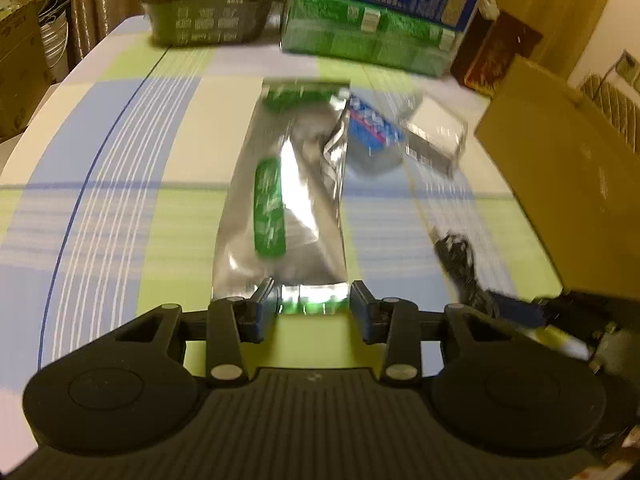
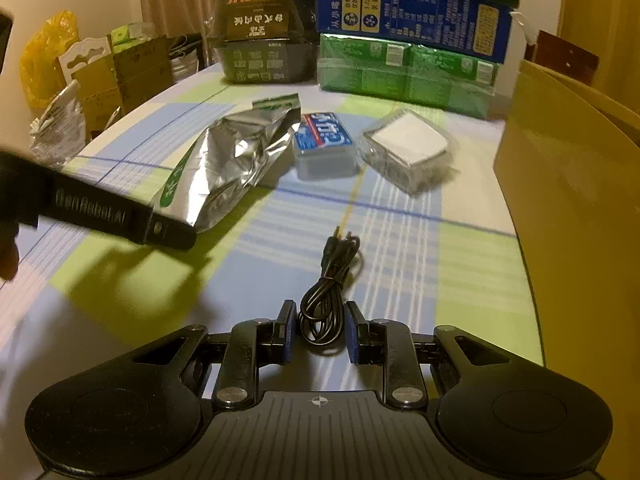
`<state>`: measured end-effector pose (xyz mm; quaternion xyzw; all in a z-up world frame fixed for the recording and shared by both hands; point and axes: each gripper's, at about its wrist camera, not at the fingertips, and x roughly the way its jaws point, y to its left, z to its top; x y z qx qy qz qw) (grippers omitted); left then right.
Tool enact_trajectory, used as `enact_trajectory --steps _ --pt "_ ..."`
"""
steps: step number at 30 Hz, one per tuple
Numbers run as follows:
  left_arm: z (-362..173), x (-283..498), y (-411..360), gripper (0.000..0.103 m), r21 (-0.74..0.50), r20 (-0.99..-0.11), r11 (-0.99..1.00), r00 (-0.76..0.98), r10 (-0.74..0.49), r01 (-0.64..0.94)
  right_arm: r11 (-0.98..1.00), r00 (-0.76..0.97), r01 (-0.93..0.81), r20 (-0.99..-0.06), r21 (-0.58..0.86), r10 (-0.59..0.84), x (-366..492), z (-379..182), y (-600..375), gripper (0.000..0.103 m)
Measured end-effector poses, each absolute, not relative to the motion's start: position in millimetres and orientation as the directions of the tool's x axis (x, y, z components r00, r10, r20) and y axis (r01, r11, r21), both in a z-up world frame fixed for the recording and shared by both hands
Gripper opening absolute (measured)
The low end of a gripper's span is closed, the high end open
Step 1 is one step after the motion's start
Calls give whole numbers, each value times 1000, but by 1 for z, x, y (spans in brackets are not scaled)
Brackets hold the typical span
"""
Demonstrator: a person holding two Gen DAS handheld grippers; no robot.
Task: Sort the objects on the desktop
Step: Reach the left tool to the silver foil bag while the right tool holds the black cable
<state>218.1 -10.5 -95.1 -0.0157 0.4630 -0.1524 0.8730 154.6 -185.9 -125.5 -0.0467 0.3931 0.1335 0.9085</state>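
Note:
A silver foil bag [image 1: 288,200] with a green label lies lengthwise on the striped tablecloth. Its near end sits between the fingers of my left gripper [image 1: 312,304], which is open. In the right wrist view one black finger [image 2: 168,232] of that gripper rests at the foil bag's [image 2: 236,152] near corner. A coiled black audio cable [image 2: 322,304] lies on the cloth, its loop between the fingers of my open right gripper [image 2: 320,330]. Beyond the bag stand a small blue-labelled box [image 2: 324,144] and a clear box [image 2: 408,148] with white contents.
A yellow cardboard box [image 2: 560,180] stands along the right edge of the table. At the back are a dark carton [image 2: 260,40] and stacked green and blue cartons [image 2: 408,56]. Bags and cardboard boxes [image 2: 100,76] crowd the floor beyond the left edge.

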Motion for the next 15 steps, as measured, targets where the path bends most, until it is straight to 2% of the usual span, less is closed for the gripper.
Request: enact_trajectory --steps 6,9,10,11,13,15 --pt "-81 184 -8 32 -142 -769 953 576 -277 269 966 663 -256 -721 36 202 131 -119 -194 22" --pt "-70 183 -1 45 -122 -736 956 622 -267 266 967 672 -254 -713 33 201 128 -117 -195 22" --pt "-69 186 1 55 -117 -730 959 631 -261 260 967 675 -252 -710 32 200 129 -116 -195 22" --pt "-68 190 2 60 -110 -726 962 641 -250 251 968 679 -249 -706 35 200 130 -116 -196 22" --pt "-69 202 6 63 -100 -729 964 641 -240 246 967 682 -250 -702 41 206 135 -115 -195 22" --pt "-70 213 6 72 -97 -733 963 636 -240 251 966 682 -257 -700 42 212 141 -117 -193 22"
